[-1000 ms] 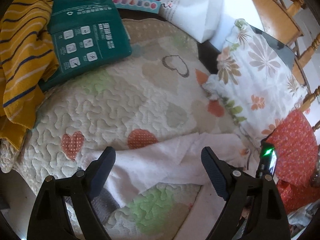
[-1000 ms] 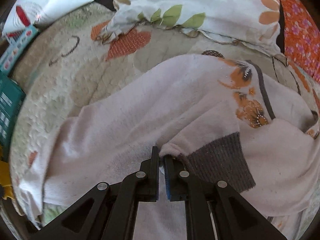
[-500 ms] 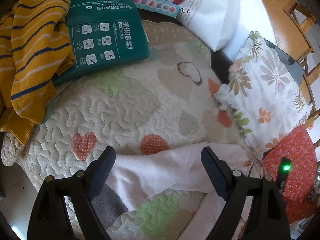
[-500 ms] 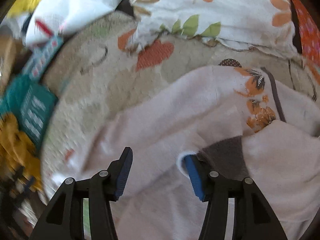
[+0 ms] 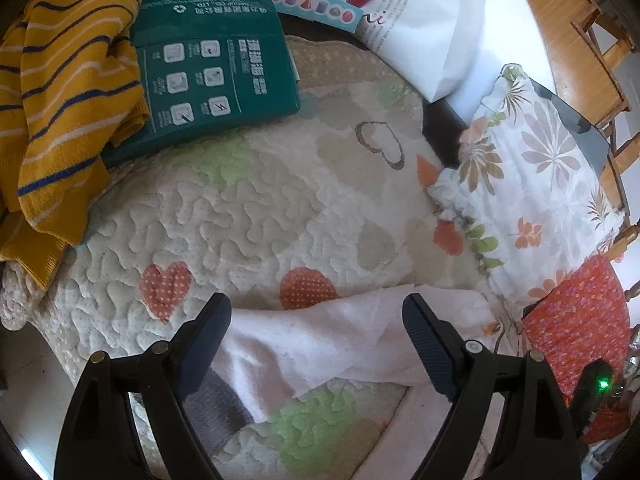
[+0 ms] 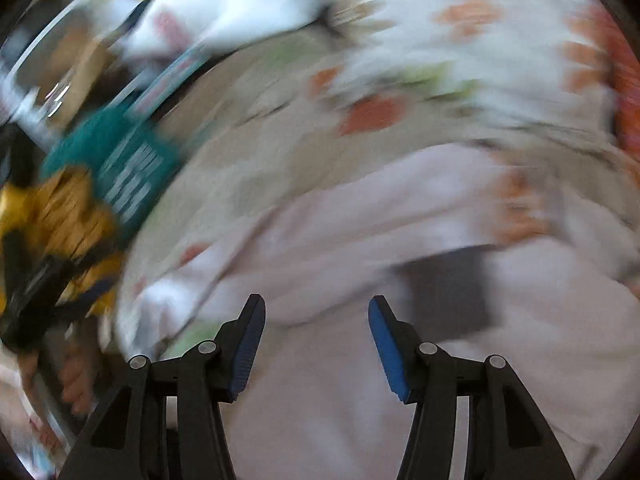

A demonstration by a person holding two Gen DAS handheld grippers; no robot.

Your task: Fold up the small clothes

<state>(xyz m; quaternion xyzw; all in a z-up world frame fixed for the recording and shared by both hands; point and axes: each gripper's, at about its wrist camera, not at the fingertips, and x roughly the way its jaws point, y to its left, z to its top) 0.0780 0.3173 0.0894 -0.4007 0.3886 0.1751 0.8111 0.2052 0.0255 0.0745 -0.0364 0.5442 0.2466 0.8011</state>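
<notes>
A small pale pink garment (image 5: 320, 344) with grey cuffs (image 5: 212, 404) lies on a quilted heart-pattern mat (image 5: 256, 208). In the left wrist view my left gripper (image 5: 316, 332) is open, its jaws wide apart over the garment's edge and holding nothing. The right wrist view is blurred by motion. There the garment (image 6: 360, 216) spreads across the mat, with a grey cuff (image 6: 448, 288) and an orange print (image 6: 520, 212). My right gripper (image 6: 316, 336) is open above the garment and holds nothing.
A yellow striped sweater (image 5: 60, 100) and a green package (image 5: 208, 68) lie at the mat's far left. A white bag (image 5: 416, 24) is at the back. A floral pillow (image 5: 532, 192) and a red cloth (image 5: 576, 332) are on the right. Wooden chairs (image 5: 588, 40) stand behind.
My right gripper opened, let go of the grey-cuffed sleeve, and is swinging away fast, blurring its view. My left gripper drew back a little, staying open.
</notes>
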